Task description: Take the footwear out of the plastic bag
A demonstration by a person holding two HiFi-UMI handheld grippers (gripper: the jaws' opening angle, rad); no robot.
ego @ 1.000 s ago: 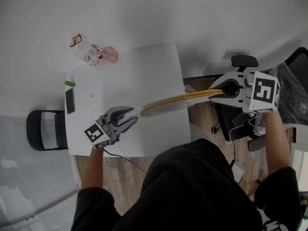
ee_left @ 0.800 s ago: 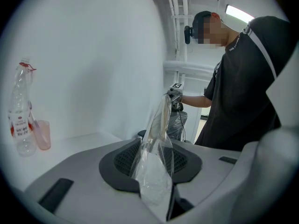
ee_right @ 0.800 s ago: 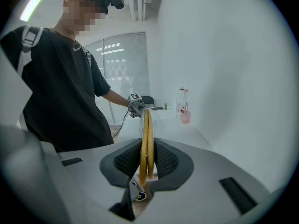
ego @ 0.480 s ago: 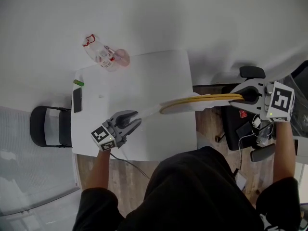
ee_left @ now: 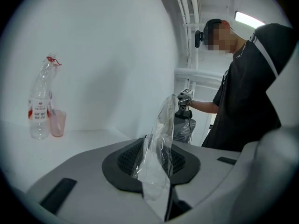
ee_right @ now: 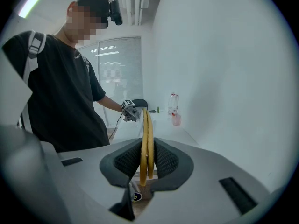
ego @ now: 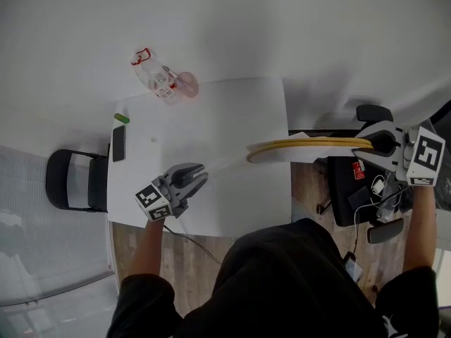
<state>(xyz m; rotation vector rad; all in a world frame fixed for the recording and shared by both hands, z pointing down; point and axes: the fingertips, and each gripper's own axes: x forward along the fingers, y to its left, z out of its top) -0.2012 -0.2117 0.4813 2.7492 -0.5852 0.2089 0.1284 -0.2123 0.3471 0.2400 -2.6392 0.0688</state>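
While both grippers are raised by the white counter (ego: 232, 104), the L gripper (ego: 198, 177) sits lower centre-left in the head view. Its fingers are clamped on a pinch of the plastic bag (ego: 224, 163) and have just been closing, w/ the clear film btw them. In the left gripper view the bag rises from the pads as a crumpled strip twd the other gripper, small at frame centre.

The R gripper (ego: 368, 144) is at the right edge of the head view, off the counter's side and over the wood floor (ego: 310, 189). Its fingers are shut on one end of the footwear (ego: 303, 145), a thin yellow pair lying flat together. In the right gripper view the pair stands edge-on btw the pads.

The footwear runs roughly level across the frame from the R gripper to the counter's right edge. Its yellow length shows bare in the air. The free tip meets the bag's far end; can't tell whether that tip sits inside the film.

At the upper-left corner of the counter stands a clear bottle (ego: 156, 76) w/ a pink cup (ego: 187, 84) just beside it. Along the counter's left edge lie a small green item (ego: 121, 118) and a black phone (ego: 118, 143). A black chair (ego: 70, 182) stands at frame left, off the counter.
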